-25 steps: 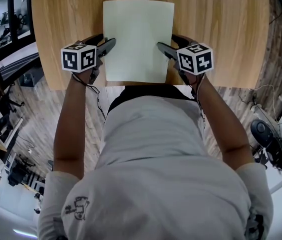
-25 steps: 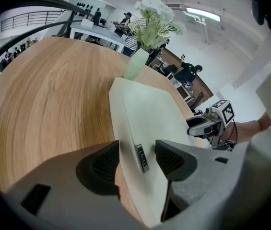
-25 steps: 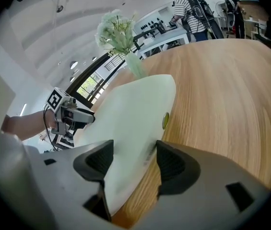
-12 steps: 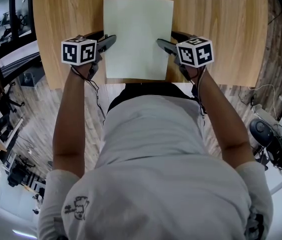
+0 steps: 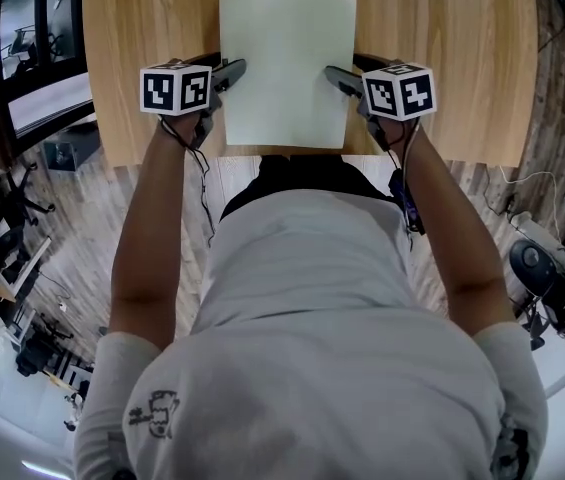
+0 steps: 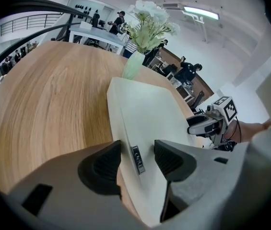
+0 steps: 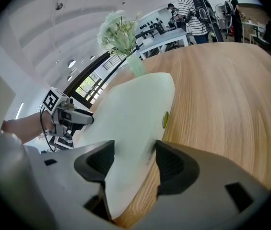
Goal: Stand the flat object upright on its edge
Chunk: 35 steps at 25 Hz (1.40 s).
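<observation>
The left gripper (image 6: pixel 137 158) is released, its jaws having just been closing a little. They straddle the left edge of the flat object (image 5: pixel 287 63), a pale green panel lying flat near the front of the wooden table (image 5: pixel 142 38), with a small metal clasp (image 6: pixel 137 160) between the pads and neither pad pressing. The right gripper (image 7: pixel 134 161) is likewise open astride the opposite edge, though its outer pad may be brushing the blurred rim. Beyond, a pale vase (image 6: pixel 134 66) holds white flowers (image 6: pixel 149 20), its base hidden behind the panel's far edge.
</observation>
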Tool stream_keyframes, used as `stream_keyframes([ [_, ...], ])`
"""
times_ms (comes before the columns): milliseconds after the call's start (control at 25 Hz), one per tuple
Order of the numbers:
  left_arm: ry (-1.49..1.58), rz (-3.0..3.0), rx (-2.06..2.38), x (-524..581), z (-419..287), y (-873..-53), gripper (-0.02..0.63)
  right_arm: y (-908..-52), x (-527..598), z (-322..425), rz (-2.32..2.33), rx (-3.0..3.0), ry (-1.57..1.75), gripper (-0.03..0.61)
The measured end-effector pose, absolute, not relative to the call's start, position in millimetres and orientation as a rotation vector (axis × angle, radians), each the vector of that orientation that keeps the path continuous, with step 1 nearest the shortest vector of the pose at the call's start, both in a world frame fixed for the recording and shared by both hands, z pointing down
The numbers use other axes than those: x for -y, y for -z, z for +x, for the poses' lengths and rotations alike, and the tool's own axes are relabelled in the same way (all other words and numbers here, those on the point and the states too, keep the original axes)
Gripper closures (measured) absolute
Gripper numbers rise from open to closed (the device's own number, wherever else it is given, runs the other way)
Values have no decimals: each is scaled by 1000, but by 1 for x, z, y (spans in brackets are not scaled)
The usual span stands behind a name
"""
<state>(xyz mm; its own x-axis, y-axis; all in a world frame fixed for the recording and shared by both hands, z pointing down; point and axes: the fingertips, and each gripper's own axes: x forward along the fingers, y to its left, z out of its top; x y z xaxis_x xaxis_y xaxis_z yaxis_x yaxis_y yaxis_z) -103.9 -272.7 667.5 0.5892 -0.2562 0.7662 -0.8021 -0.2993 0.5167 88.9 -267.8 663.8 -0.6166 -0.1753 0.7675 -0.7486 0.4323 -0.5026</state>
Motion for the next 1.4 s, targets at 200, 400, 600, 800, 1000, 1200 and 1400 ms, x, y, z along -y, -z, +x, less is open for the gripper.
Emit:
stream_keyframes([
  [200, -697, 1888, 865, 260, -97, -649, 390, -647, 254, 93, 816, 2079, -1147, 302],
  [400, -720, 1956, 878, 243, -100, -623, 390, -623, 237, 89, 870, 2098, -1078, 303],
  [600, -747, 2021, 899, 226, -108, -592, 390, -589, 227, 79, 941, 2143, -994, 304],
  [800, -713, 2086, 915, 214, -117, -563, 390, -560, 213, 71, 1012, 2187, -936, 304],
  [1000, -792, 2194, 969, 208, -119, -538, 390, -537, 210, 68, 1068, 2213, -844, 307],
  [1200, -806, 2297, 1076, 209, -115, -512, 399, -519, 208, 72, 1118, 2237, -761, 310],
  [1400, -757, 2323, 1148, 218, -116, -498, 399, -507, 212, 71, 1143, 2260, -695, 312],
])
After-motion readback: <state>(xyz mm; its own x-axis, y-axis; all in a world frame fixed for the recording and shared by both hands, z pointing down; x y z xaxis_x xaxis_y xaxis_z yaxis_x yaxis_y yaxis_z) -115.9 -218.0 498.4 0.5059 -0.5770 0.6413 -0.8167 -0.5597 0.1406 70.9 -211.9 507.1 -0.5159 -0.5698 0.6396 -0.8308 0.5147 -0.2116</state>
